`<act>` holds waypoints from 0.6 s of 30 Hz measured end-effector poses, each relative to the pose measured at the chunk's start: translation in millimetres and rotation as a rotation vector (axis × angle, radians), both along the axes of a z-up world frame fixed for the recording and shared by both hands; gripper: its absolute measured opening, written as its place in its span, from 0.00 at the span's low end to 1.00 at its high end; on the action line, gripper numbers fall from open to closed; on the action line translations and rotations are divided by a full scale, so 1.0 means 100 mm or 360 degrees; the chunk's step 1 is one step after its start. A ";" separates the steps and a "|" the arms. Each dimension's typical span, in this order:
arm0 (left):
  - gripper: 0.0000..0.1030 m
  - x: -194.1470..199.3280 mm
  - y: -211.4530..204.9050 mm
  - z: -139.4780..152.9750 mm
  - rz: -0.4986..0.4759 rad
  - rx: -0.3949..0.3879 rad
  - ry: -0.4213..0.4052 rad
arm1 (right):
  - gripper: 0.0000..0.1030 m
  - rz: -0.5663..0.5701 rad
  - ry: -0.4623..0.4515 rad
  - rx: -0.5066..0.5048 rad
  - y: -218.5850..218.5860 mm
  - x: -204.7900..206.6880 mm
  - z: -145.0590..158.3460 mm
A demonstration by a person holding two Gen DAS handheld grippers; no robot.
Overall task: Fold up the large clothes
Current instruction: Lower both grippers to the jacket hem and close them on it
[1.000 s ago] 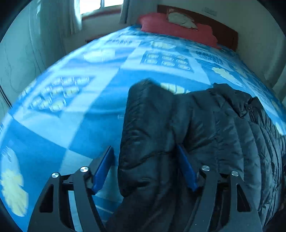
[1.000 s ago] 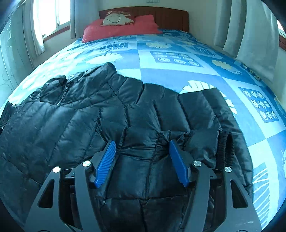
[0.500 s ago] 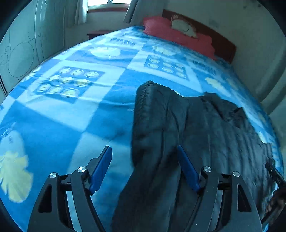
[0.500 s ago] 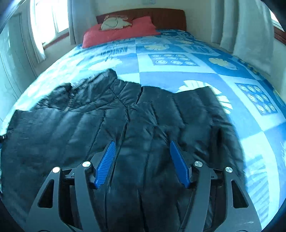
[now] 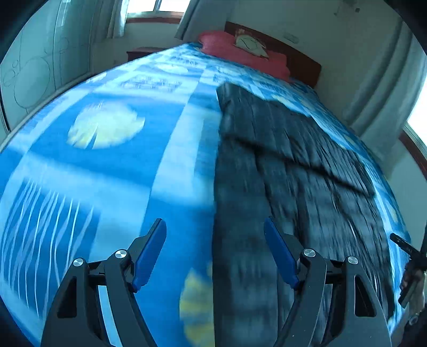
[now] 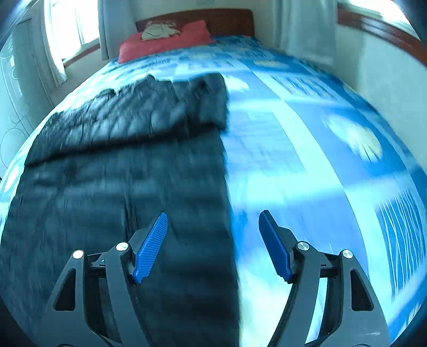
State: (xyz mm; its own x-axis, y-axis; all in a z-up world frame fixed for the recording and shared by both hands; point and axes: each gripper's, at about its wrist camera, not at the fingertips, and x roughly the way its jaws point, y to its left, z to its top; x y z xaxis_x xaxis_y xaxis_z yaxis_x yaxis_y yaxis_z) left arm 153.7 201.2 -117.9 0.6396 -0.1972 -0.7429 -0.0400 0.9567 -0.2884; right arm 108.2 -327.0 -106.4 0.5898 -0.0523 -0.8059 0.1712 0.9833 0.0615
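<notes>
Black quilted fabric fills much of both views: the puffer jacket (image 5: pixel 293 165) (image 6: pixel 128 165) lies spread on the bed, on a blue bedspread (image 5: pixel 106 165) (image 6: pixel 307 165) printed with pale leaf and fan motifs. From our left wrist view the jacket sits to the right, its near left edge running straight toward the camera, and a folded panel crosses its far part with a diagonal edge. From our right wrist view the jacket takes the left half, with a bunched, folded part at its far end and a straight right edge running toward us. Our left gripper (image 5: pixel 214 249) hangs above the jacket's left edge with its blue pads (image 5: pixel 149 251) spread wide; nothing is clamped between them, and bedspread and jacket edge show through the gap. Our right gripper (image 6: pixel 213 245) hangs above the jacket's right edge, released as well; its jaws have just been opening, and no cloth is pinched between its pads (image 6: pixel 150 247). Both views are smeared with motion blur, so the finer quilting is hard to read. At the far end of the bed lies a red pillow (image 5: pixel 240 53) (image 6: pixel 165 40) with a pale cushion (image 5: pixel 250 45) (image 6: pixel 160 30) on it, against a wooden headboard (image 5: pixel 301 64) (image 6: pixel 226 21). Curtains (image 6: pixel 304 29) hang at the windows on the right.
</notes>
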 end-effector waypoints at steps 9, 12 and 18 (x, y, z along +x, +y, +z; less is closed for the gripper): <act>0.72 -0.93 -0.05 -0.28 -0.0061 -0.0138 0.0088 | 0.69 -0.0081 0.0065 0.0186 -0.02 -1.02 -0.25; 0.72 -1.08 -0.08 -0.36 -0.0057 -0.0190 0.0112 | 0.69 -0.0116 0.0056 0.0259 -0.04 -1.15 -0.34; 0.72 -1.25 -0.13 -0.37 -0.0058 -0.0241 0.0079 | 0.69 -0.0003 0.0045 0.0258 0.15 -1.30 -0.32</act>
State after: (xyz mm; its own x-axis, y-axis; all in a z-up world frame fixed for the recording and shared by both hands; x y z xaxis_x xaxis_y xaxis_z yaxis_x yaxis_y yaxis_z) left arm 29.1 188.5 -154.7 0.5933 -0.3319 -0.7334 -0.0240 0.9034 -0.4282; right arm -21.7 -312.1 -138.0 0.5668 0.0785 -0.8201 0.1769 0.9606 0.2143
